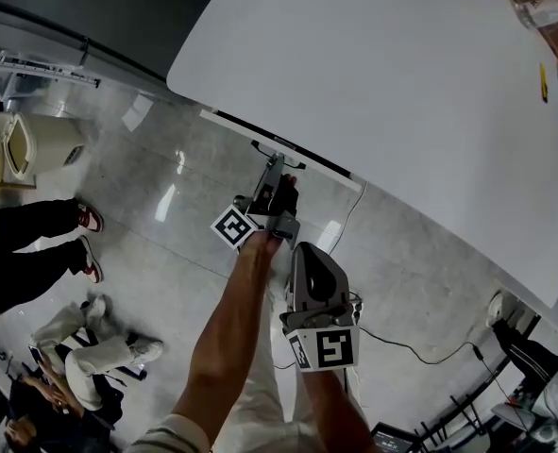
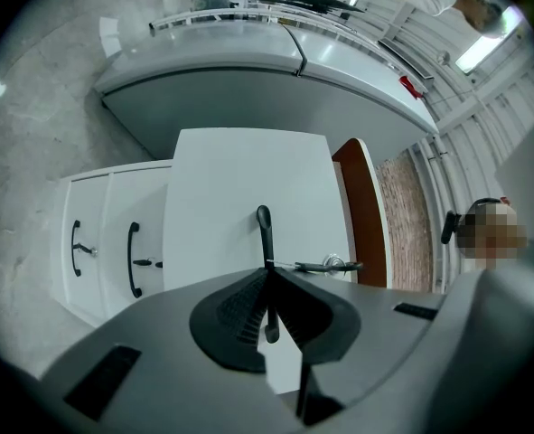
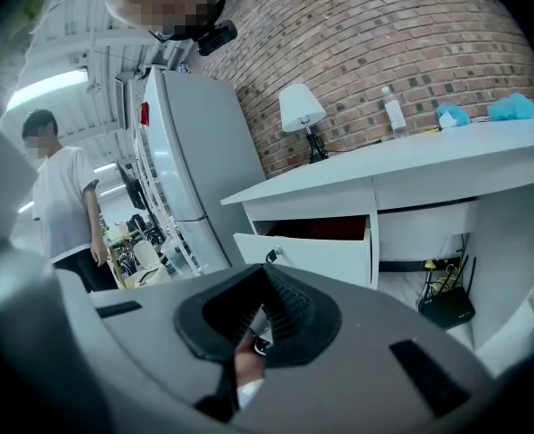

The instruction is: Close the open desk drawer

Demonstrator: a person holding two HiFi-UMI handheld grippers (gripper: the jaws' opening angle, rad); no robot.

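Observation:
The white desk (image 1: 382, 92) has its top drawer (image 3: 313, 247) pulled out, and the red-brown inside shows above the white drawer front (image 2: 248, 188). A black bar handle (image 2: 265, 238) runs down the middle of that front. My left gripper (image 2: 268, 278) is shut on the handle, whose bar passes between the pads. From above, the left gripper (image 1: 277, 173) reaches up to the drawer's edge (image 1: 231, 125) under the desk top. My right gripper (image 1: 305, 251) hangs back behind it, shut and holding nothing. Through the right gripper (image 3: 265, 283) I see a bit of the person's arm.
Two lower drawers with black handles (image 2: 134, 259) sit beside the open one. A grey fridge (image 3: 194, 143) stands past the desk's end. A lamp (image 3: 301, 108) and bottle stand on the desk. A router (image 3: 447, 310) and cables (image 1: 406, 347) lie below. People's legs (image 1: 42, 253) and a bin (image 1: 28, 144) are left.

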